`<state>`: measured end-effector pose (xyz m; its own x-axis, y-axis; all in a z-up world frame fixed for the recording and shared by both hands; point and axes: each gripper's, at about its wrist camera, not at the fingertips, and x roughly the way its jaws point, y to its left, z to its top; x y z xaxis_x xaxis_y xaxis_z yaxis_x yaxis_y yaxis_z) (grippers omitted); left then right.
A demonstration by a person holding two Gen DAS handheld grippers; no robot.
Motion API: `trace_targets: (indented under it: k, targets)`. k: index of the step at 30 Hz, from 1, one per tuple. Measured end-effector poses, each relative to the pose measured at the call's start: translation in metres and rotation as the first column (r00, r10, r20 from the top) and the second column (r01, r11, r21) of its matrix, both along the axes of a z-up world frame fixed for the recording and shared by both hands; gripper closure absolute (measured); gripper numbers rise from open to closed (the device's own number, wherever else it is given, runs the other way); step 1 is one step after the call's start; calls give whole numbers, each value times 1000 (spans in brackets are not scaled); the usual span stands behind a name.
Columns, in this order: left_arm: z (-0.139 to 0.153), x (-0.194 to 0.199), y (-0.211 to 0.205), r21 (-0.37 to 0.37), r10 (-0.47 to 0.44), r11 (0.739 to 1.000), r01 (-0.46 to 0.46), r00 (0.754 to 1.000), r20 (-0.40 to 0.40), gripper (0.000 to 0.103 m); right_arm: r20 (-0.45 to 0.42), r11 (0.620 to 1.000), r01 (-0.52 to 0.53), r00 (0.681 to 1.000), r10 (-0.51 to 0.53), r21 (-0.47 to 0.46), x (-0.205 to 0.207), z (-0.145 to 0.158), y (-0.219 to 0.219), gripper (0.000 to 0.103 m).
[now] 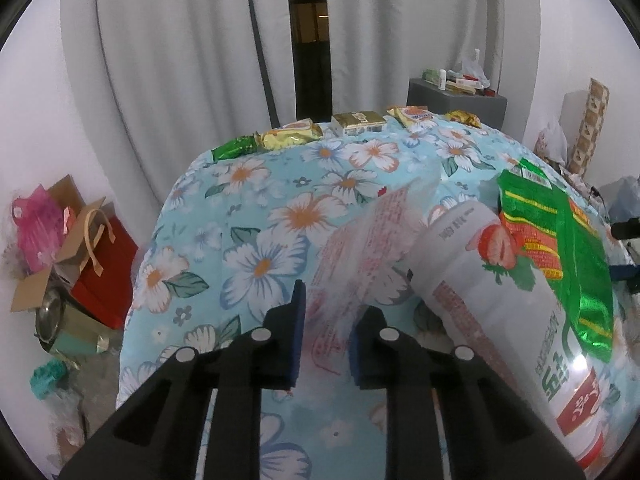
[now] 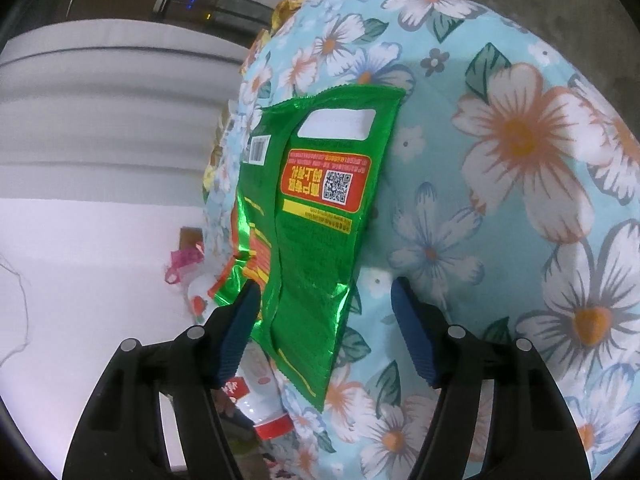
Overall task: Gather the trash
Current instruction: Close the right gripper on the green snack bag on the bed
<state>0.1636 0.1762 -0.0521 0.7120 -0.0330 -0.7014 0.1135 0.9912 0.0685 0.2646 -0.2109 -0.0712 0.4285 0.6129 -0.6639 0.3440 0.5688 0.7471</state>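
Two wrist views look down over a surface draped in a light blue cloth (image 1: 280, 208) printed with white and orange flowers.

In the left wrist view, the left gripper (image 1: 322, 338) hangs low over the cloth, its blue-padded jaws drawn close together around a thin, see-through plastic wrapper (image 1: 360, 248) with faint red print; whether the pads actually pinch it cannot be told. Just to the right lies a white bottle (image 1: 492, 280) on its side, with a strawberry picture and a red band. A shiny green snack bag (image 1: 568, 248) rests against the bottle's far side.

Along the far edge of the cloth sits a row of small packets (image 1: 292, 136), gold, yellow and green. On the floor at left stand a red paper bag (image 1: 108, 268) and an open cardboard box (image 1: 44, 280). White curtains (image 1: 180, 48) hang behind.

In the right wrist view, the right gripper (image 2: 326, 306) has its jaws spread wide on either side of the green snack bag's (image 2: 316, 240) near end, neither pad pressing it.
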Motion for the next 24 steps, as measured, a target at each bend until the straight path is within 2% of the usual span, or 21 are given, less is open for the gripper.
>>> trace_targets:
  k: [5, 11, 17, 24]
  targets:
    - [4, 2, 7, -65, 21, 998, -21, 1000, -9, 92, -1, 1000, -3, 1000, 3, 23, -4, -1, -1, 44]
    - [9, 1, 17, -150, 47, 987, -51, 999, -26, 92, -5, 999, 10, 1000, -10, 41, -6, -3, -5, 48]
    - [12, -2, 21, -185, 56, 981, -60, 998, -28, 93, -5, 998, 23, 1000, -23, 58, -3, -6, -2, 54]
    - [11, -4, 21, -184, 55, 981, -60, 998, -31, 93, 8, 998, -2, 1000, 1, 68, 1, -6, 10, 64]
